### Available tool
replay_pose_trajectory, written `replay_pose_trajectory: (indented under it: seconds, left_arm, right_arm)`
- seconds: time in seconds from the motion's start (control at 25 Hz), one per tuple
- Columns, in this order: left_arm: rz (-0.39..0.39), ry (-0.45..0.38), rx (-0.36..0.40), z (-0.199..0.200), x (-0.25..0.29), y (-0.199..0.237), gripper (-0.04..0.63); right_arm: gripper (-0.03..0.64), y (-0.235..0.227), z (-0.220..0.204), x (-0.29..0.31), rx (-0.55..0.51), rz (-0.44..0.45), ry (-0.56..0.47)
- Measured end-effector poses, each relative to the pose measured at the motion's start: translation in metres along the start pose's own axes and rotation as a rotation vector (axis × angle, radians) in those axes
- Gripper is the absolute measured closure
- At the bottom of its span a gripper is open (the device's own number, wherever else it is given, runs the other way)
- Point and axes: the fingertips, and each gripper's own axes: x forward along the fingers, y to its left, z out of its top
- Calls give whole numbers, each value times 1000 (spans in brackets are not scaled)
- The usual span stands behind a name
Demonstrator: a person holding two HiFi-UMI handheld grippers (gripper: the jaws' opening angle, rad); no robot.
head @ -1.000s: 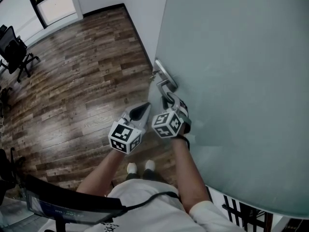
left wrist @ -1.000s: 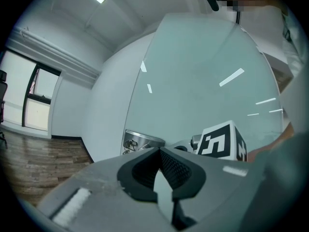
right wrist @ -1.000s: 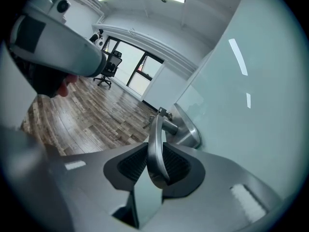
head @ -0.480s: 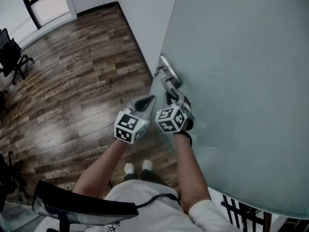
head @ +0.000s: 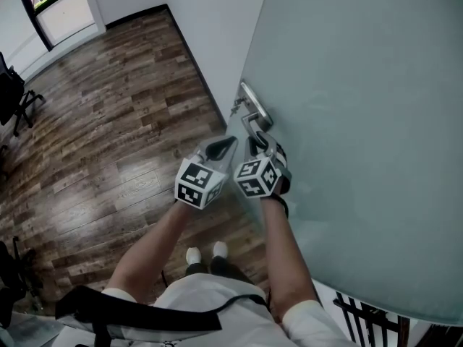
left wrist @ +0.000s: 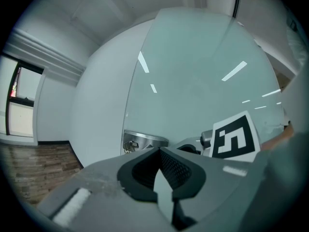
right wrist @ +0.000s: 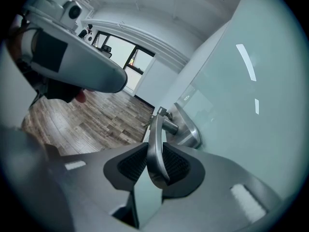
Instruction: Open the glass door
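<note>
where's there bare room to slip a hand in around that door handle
Free: the brown wood plank floor left of the left gripper, out to the white wall. Crowded: the silver lever handle on the frosted glass door, where the right gripper clamps it and the left sits close beside.

Left gripper (left wrist: 159,150) closed empty, right gripper (right wrist: 155,150) clamped.

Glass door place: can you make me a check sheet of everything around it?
Surface: brown wooden floor.
Job's things: frosted glass door, with a metal door handle on it.
Clutter: nothing seen.
Grippers: right gripper shut on the door handle; left gripper shut, empty, beside it.
Cables: thin dark cord across the person's shirt.
Surroundings: white wall; black office chair at the far left.
</note>
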Motion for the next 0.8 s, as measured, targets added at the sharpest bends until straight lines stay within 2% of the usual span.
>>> replay_pose_trajectory:
  seconds: [0.28, 0.8]
  left_arm:
    - [0, 0, 1, 6, 10, -1, 591]
    - [20, 2, -1, 4, 0, 6, 591]
  right_arm:
    - [520, -21, -7, 6, 17, -8, 14]
    - [520, -27, -13, 11, 24, -24, 27]
